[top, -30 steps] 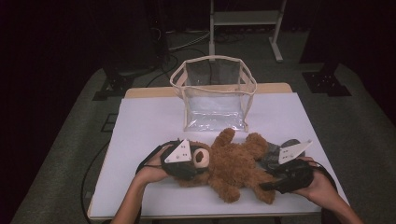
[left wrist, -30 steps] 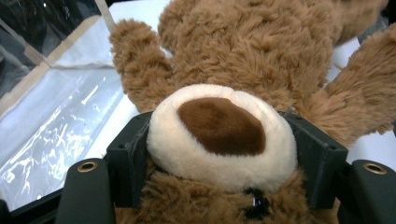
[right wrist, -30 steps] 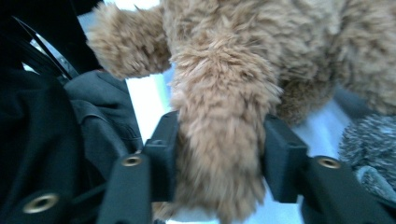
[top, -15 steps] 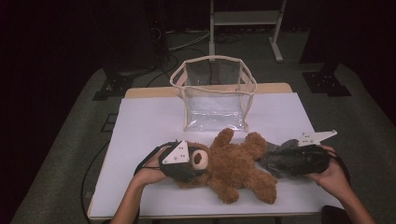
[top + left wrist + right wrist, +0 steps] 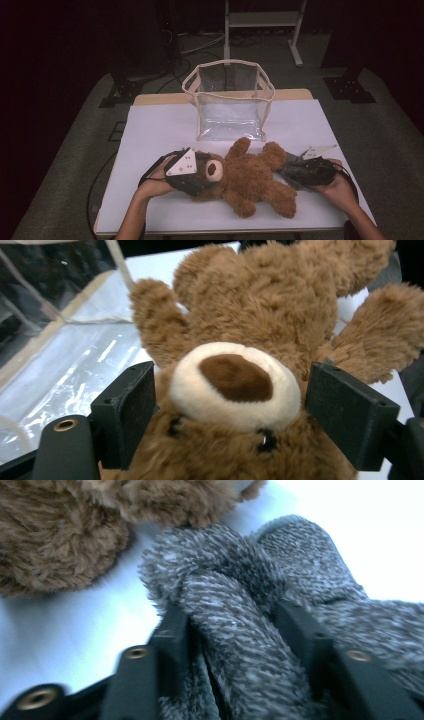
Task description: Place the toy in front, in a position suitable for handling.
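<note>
With the left gripper (image 5: 227,405) loosely straddling the teddy bear (image 5: 247,175) head, jaws just widened, and the right gripper (image 5: 232,630), at the bear's three o'clock, just pinched onto the grey knit garment (image 5: 260,595), the garment wanted a firm fold-deep bite before any pulling.

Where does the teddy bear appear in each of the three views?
High view: teddy bear lies at lower centre, in front of the clear bag.
Left gripper view: its muzzle sits centred between the jaws.
Right gripper view: brown fur at upper left.
Shared landmark: the white table.
</note>
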Motion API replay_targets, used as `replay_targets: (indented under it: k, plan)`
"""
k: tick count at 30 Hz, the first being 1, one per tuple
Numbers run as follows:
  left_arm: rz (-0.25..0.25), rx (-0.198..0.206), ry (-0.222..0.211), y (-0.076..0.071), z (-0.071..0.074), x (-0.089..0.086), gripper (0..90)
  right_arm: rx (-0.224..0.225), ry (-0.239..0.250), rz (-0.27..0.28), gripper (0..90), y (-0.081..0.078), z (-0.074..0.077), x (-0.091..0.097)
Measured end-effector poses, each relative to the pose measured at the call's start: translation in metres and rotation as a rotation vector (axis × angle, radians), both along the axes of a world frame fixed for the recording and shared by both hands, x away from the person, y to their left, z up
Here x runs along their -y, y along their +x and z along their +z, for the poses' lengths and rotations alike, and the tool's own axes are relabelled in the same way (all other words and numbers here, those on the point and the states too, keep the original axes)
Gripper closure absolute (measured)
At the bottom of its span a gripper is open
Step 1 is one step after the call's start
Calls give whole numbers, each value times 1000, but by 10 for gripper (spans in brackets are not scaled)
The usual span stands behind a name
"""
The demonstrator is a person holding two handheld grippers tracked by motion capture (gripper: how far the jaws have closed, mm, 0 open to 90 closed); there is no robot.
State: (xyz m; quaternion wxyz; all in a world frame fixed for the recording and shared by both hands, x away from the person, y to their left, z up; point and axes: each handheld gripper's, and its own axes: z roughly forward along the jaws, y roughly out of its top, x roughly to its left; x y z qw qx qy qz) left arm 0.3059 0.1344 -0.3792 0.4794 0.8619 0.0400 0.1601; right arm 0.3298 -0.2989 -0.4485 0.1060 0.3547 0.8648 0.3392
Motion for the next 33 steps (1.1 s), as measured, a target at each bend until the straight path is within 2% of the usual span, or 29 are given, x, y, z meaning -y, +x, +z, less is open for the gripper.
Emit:
replay_targets:
  k: [1, 3, 6, 7, 11, 16, 19, 21, 24, 25, 27, 29, 33]
  plan:
    - [5, -4, -6, 0, 1, -3, 185, -6, 2, -7, 597, 0, 1, 2]
    - [11, -18, -12, 1, 0, -8, 178, -16, 12, -12, 636, 0, 1, 5]
    - [14, -43, 2, 3, -7, -13, 169, -37, 46, -15, 711, -1, 1, 12]
    - [18, -66, 4, 5, -11, -15, 169, -47, 61, -20, 721, -2, 1, 15]
    - [12, -114, -24, 9, -20, -17, 174, -82, 101, -38, 743, -7, 1, 27]
    - [6, -129, -22, 9, -23, -15, 179, -94, 123, -68, 753, -16, 6, 46]
    - [10, -129, -22, 9, -24, -13, 178, -88, 175, -95, 753, -23, 16, 60]
    - [18, -127, -18, 8, -24, -12, 178, -74, 214, -92, 753, -28, 26, 65]
    - [21, -120, -14, 8, -23, -10, 179, -40, 266, -60, 753, -35, 47, 65]
    - [22, -122, -13, 7, -24, -9, 179, -23, 289, -10, 752, -39, 63, 55]
    - [23, -116, -9, 7, -23, -8, 180, -18, 292, 9, 752, -40, 68, 50]
    - [24, -114, -8, 7, -23, -8, 181, -3, 293, 74, 752, -42, 82, 33]
    - [26, -111, -6, 7, -23, -8, 181, 2, 283, 190, 751, -41, 96, -5]
